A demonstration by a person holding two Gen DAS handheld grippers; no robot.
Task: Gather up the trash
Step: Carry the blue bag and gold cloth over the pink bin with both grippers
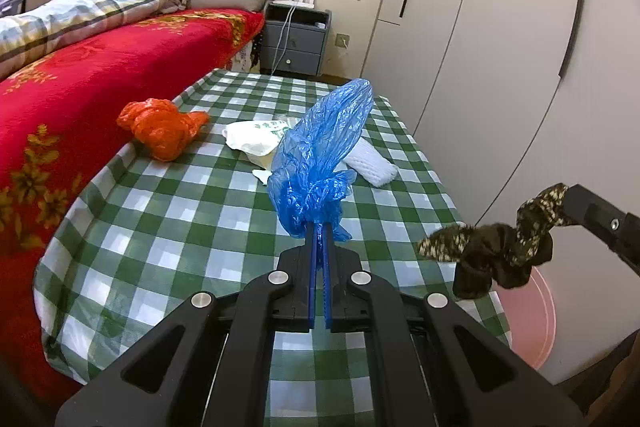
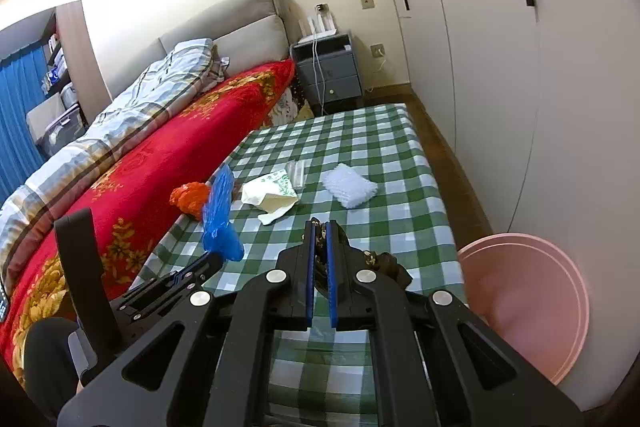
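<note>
My left gripper [image 1: 320, 227] is shut on a blue plastic bag [image 1: 320, 155] and holds it up above the green checked table [image 1: 180, 219]. It also shows in the right wrist view [image 2: 218, 211]. My right gripper [image 2: 321, 227] is shut on a dark patterned cloth scrap [image 1: 500, 243], which hangs beside the table's right edge over a pink bin [image 2: 528, 303]. On the table lie an orange plastic bag [image 1: 160, 127], a white printed bag [image 1: 256, 139] and a white foam net [image 2: 350, 185].
A bed with a red blanket [image 1: 80, 99] runs along the table's left side. A grey nightstand [image 1: 296, 43] stands behind the table. White wardrobe doors [image 1: 500, 47] line the right side. The pink bin [image 1: 536, 319] stands on the floor at the table's right front corner.
</note>
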